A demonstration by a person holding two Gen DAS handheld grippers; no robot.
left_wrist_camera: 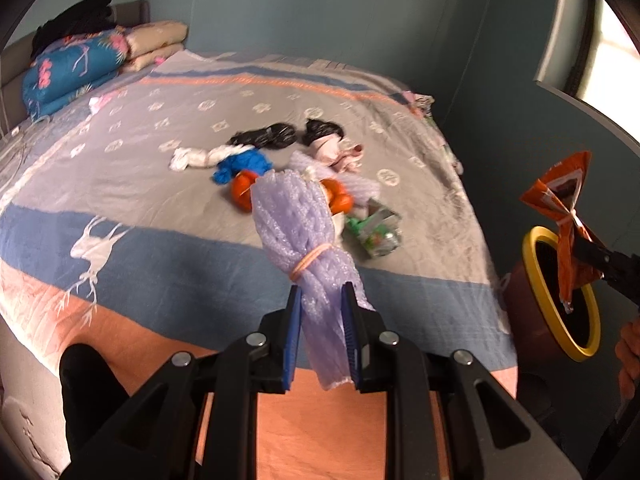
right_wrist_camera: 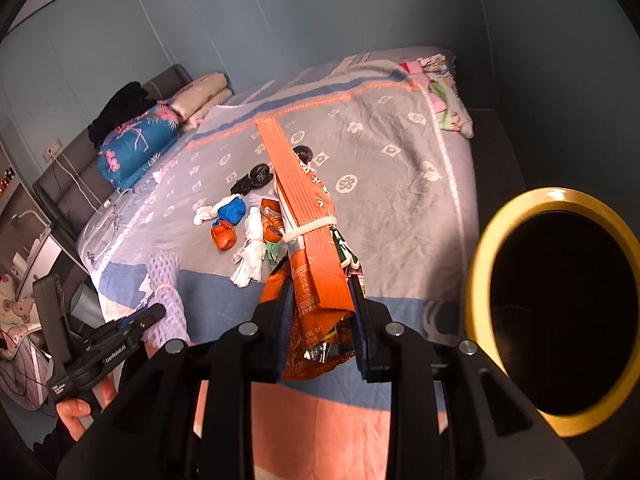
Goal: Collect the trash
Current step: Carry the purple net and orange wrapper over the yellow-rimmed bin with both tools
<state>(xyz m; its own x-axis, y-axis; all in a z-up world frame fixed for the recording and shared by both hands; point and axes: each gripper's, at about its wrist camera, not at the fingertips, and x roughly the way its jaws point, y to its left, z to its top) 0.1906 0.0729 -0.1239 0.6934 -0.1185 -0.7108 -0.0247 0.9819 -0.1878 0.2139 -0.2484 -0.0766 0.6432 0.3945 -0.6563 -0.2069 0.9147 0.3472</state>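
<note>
Left wrist view: the left gripper [left_wrist_camera: 323,308] points down at an angle over the bed [left_wrist_camera: 168,208], jaws squeezed nearly shut on a purple foam net [left_wrist_camera: 304,224] that's bunched up and tied with one peach rubber band [left_wrist_camera: 310,263]. The net sticks up and forward from the blue pads, lifted off the blanket. Off to the right, the right gripper [left_wrist_camera: 576,250] comes in from the edge with an orange snack wrapper [left_wrist_camera: 564,216] pinched in it, hanging right over the bin [left_wrist_camera: 540,280], which has a yellow rim and stands beside the bed. A bit of the person's hand [left_wrist_camera: 628,356] shows at the right edge. More trash lies in a pile mid-bed: two black bags, one blue wad, a white one, orange bits and a green wrapper, though the net hides part of it so I can't count it all.

Right wrist view: the right gripper [right_wrist_camera: 320,300] tilts down too, clamped on the orange wrapper [right_wrist_camera: 308,216], which is folded flat and tied with one white band. There's print on it, but only "511" is readable. The bin [right_wrist_camera: 480,280] sits just to the right, mouth facing the camera. Lower left, a hand [right_wrist_camera: 76,412] holds the left gripper [right_wrist_camera: 154,314], closed on the foam net [right_wrist_camera: 166,292]; the white lettering on its body is too small to read.
</note>
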